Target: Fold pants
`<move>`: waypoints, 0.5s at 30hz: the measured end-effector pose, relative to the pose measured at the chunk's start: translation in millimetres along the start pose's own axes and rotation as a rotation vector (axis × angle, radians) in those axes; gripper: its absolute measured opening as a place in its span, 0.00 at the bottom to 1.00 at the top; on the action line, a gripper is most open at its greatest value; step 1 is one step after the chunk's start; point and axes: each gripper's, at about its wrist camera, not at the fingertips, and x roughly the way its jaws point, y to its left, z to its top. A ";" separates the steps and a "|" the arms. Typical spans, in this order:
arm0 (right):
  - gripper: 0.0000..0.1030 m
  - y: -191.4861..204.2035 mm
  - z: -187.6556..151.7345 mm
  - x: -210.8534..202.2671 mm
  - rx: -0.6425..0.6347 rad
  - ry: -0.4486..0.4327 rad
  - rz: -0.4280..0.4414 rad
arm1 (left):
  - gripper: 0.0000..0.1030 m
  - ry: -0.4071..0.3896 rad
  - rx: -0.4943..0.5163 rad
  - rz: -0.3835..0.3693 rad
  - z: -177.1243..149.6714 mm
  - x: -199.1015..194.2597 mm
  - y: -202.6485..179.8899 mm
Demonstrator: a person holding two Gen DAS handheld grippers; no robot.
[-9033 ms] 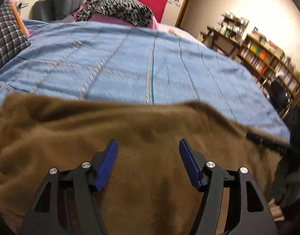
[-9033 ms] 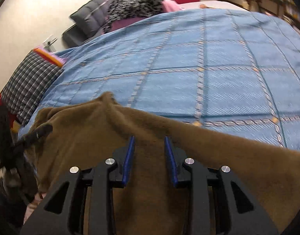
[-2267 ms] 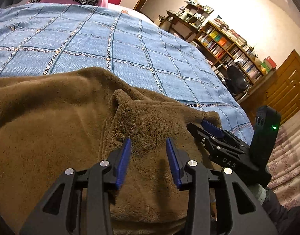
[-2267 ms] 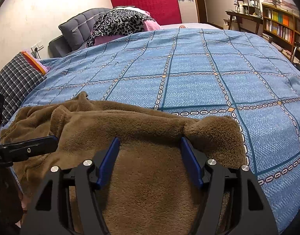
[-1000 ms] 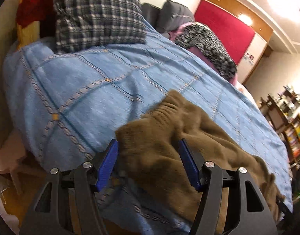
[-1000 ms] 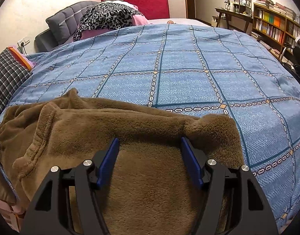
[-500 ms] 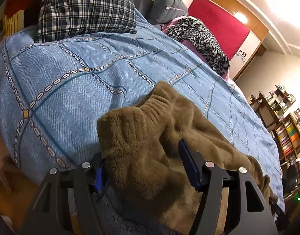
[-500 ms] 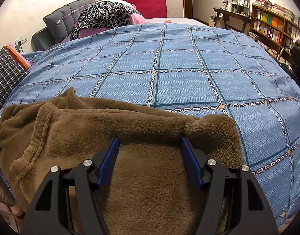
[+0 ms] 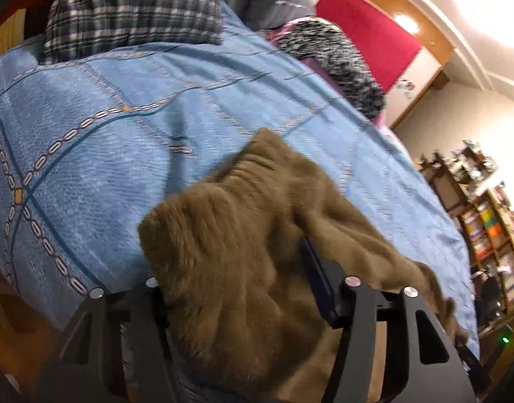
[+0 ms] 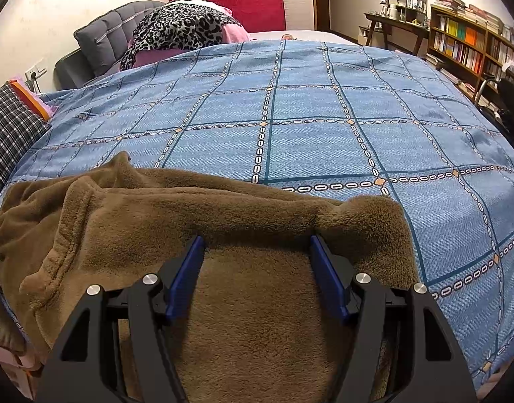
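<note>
Leftmost, a dark checked pillow (image 10: 8, 134) lies at the edge of the bed, whose blue quilt with chain-pattern grid lines (image 10: 307, 134) carries the task's thing: the brown fleece pants (image 10: 223, 235), bunched in a loose heap along the near edge of the bed and partly hanging over it. At the left end of that heap the left tongs (image 9: 236, 288) are closing on a thick, ribbed hem of the fleece; the cloth fills the gap between the jaws and hides the left jaw, and the blurred view does not show whether the pads press yet. To the right, the right tongs (image 10: 257, 278) stand wide over the other end, a raised ridge of fleece crossing just beyond the 2 blue tips and flat cloth below; nothing is clamped there. Farther right, a bookshelf (image 10: 471, 40) lines the wall. My judgement is that the main risk lies on the left: the tongs may pinch several layers of the bunched hem, or only a shallow tuft, so the fold would drag crooked or the plush cloth would slip free. With the right end unheld, a pull could also slide the whole heap off the bed.
</note>
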 end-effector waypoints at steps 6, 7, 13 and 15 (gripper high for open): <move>0.65 -2.0 -0.5 -2.4 0.008 -0.005 0.014 | 0.57 -0.001 0.031 0.011 -4.5 8.1 -9.2; 0.65 -2.2 -1.0 -2.8 0.009 -0.006 0.016 | 0.57 0.009 0.015 0.008 -4.0 13.7 -4.7; 0.65 -2.3 -2.2 -4.1 0.020 -0.012 0.024 | 0.38 0.041 -0.038 -0.023 2.2 19.7 -2.0; 0.65 -2.6 -2.3 -5.5 0.024 -0.016 0.028 | 0.26 0.037 -0.051 -0.039 4.7 15.7 -3.4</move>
